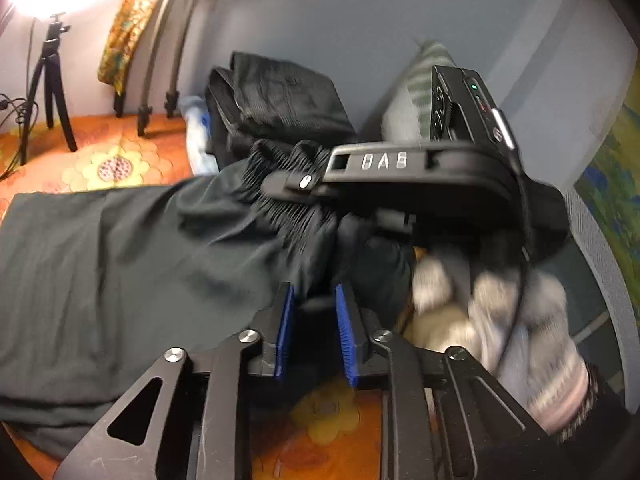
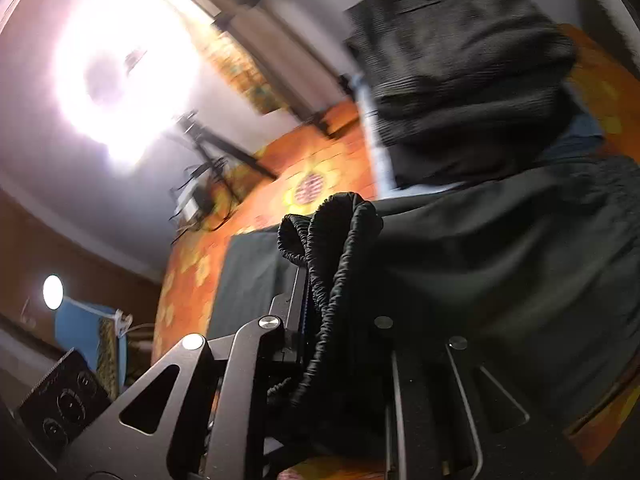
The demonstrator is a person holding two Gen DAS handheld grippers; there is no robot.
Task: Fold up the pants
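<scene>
Dark pants [image 1: 120,272] lie spread on an orange flowered bedcover, legs stretching left. My left gripper [image 1: 314,300] with blue pads [image 1: 285,320] is shut on the pants' fabric near the waist. My right gripper [image 1: 304,181], marked DAS, shows in the left wrist view just beyond it, shut on the gathered elastic waistband [image 1: 280,168]. In the right wrist view the waistband [image 2: 340,248] is bunched between my right gripper's [image 2: 320,292] fingers and the pants [image 2: 500,264] drape over its right finger, hiding it.
A stack of folded dark clothes [image 1: 276,104] sits behind against the blue wall, also in the right wrist view [image 2: 452,72]. A ring light on a tripod [image 1: 48,80] and stand legs [image 1: 160,60] stand at back left. A gloved hand [image 1: 500,320] holds the right gripper.
</scene>
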